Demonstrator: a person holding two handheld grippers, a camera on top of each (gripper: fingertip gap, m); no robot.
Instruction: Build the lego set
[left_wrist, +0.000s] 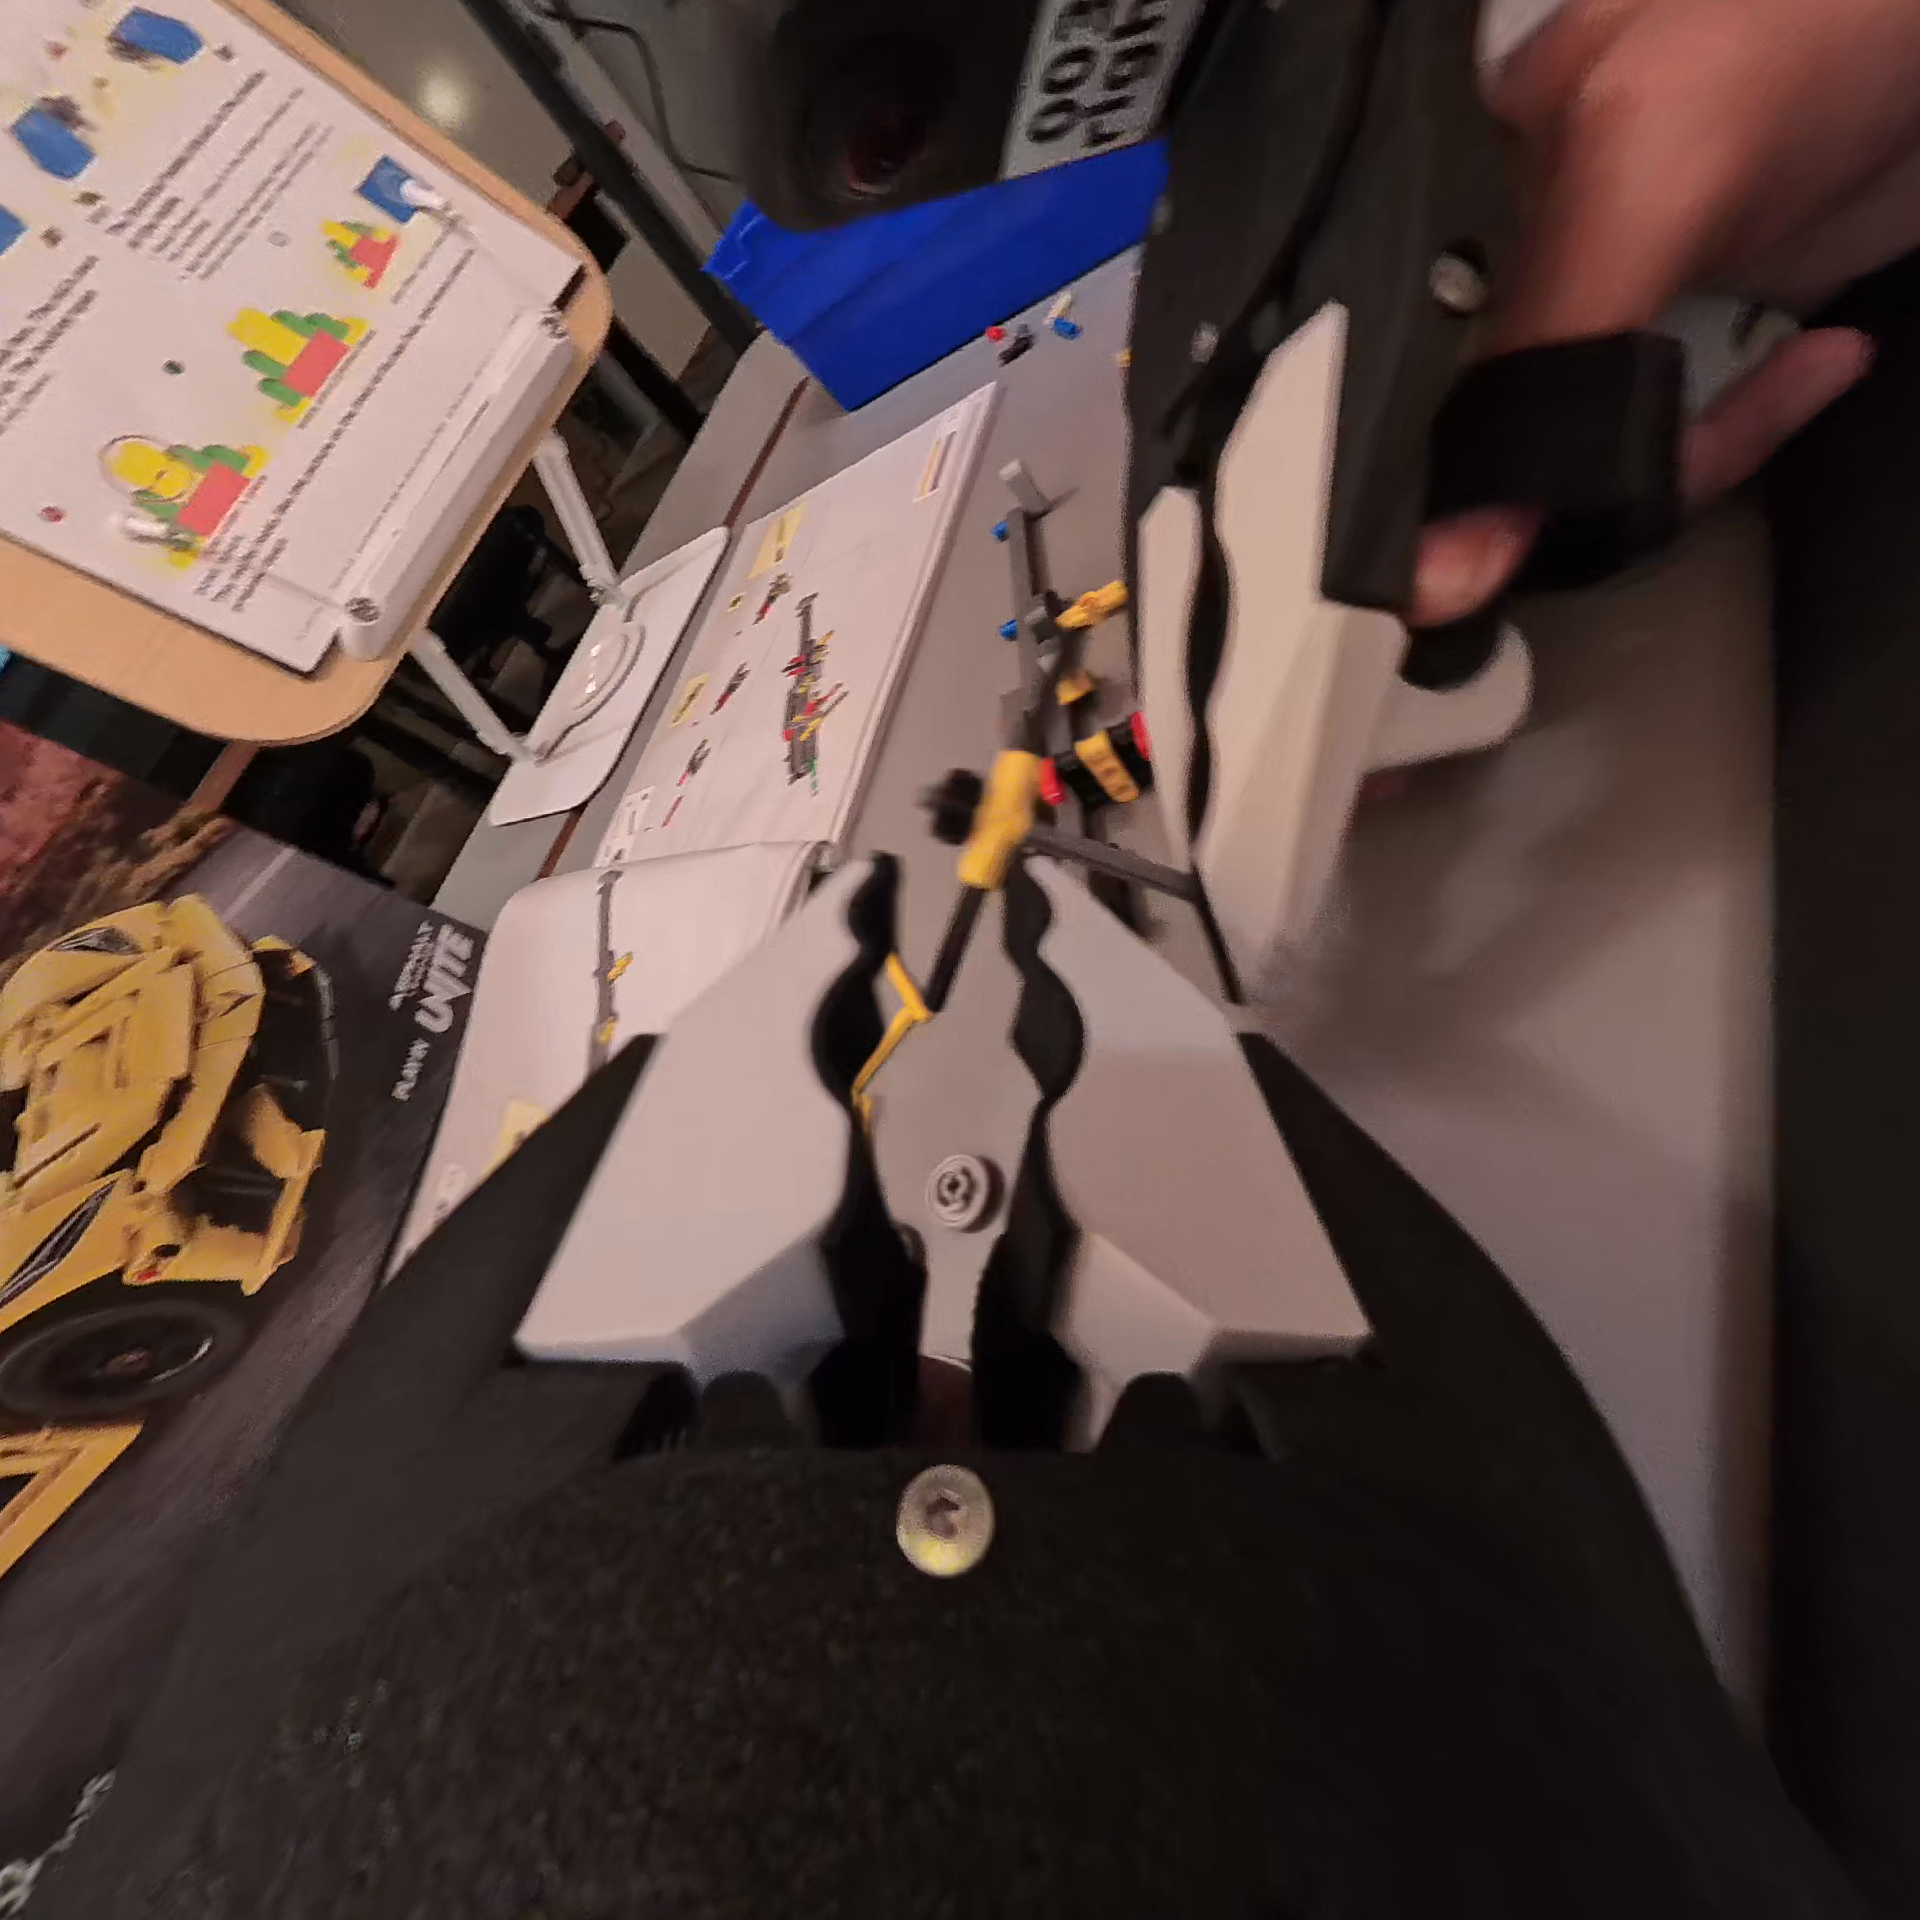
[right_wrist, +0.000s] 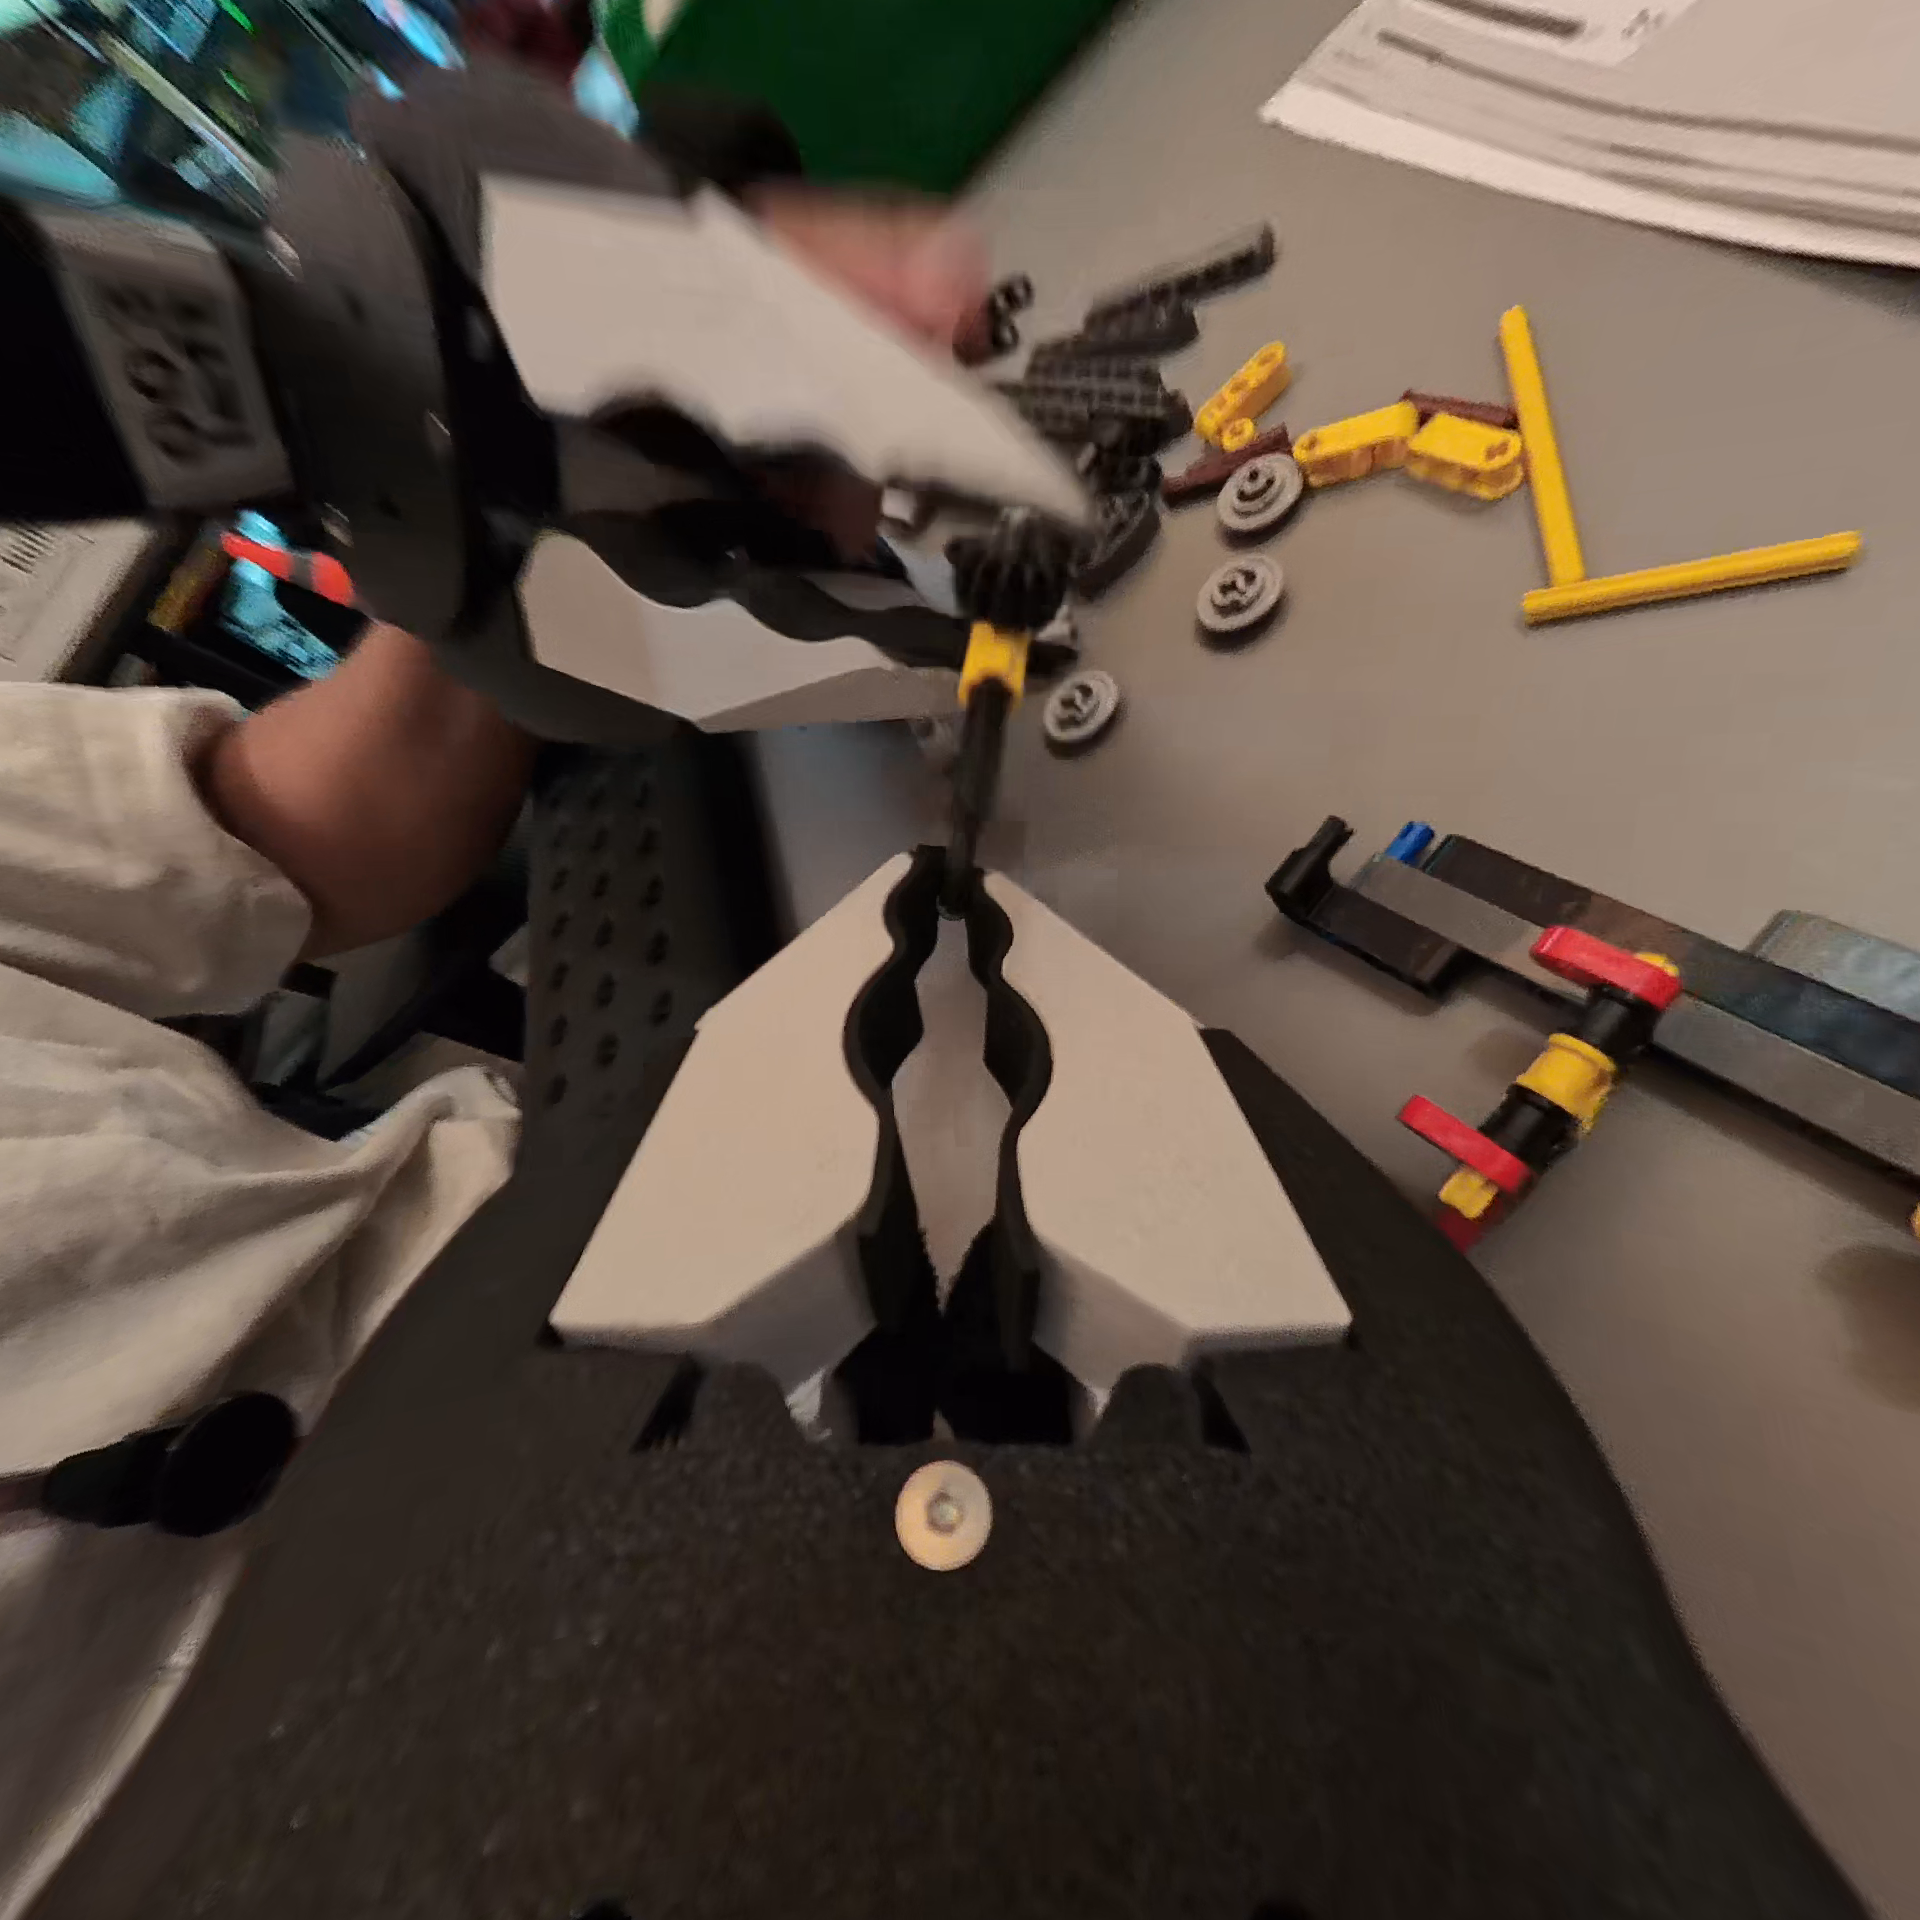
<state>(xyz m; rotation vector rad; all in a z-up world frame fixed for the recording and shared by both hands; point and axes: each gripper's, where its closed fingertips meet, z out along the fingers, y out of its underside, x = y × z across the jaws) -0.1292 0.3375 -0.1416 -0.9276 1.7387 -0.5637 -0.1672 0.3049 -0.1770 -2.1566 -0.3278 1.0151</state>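
Black axle (right_wrist: 971, 774) pinched in right gripper (right_wrist: 951, 883) jaws; left gripper (left_wrist: 940, 894) jaws spread; car box (left_wrist: 187, 1122) left-view only.

Grey table (right_wrist: 1455, 748) carries everything. Right wrist view: yellow axles (right_wrist: 1683, 577) in L shape at 2 o'clock; yellow connectors (right_wrist: 1403, 447), dark beams (right_wrist: 1132, 353), grey round discs (right_wrist: 1242, 592) clustered at 1 o'clock; long dark beam assembly (right_wrist: 1621, 956) with red and yellow parts at 3 o'clock; white papers (right_wrist: 1662, 114) far corner. Left wrist view: open instruction booklet (left_wrist: 821, 644) at 11 o'clock, blue bin (left_wrist: 935, 270) at 12, set box (left_wrist: 208, 1122) at 9.
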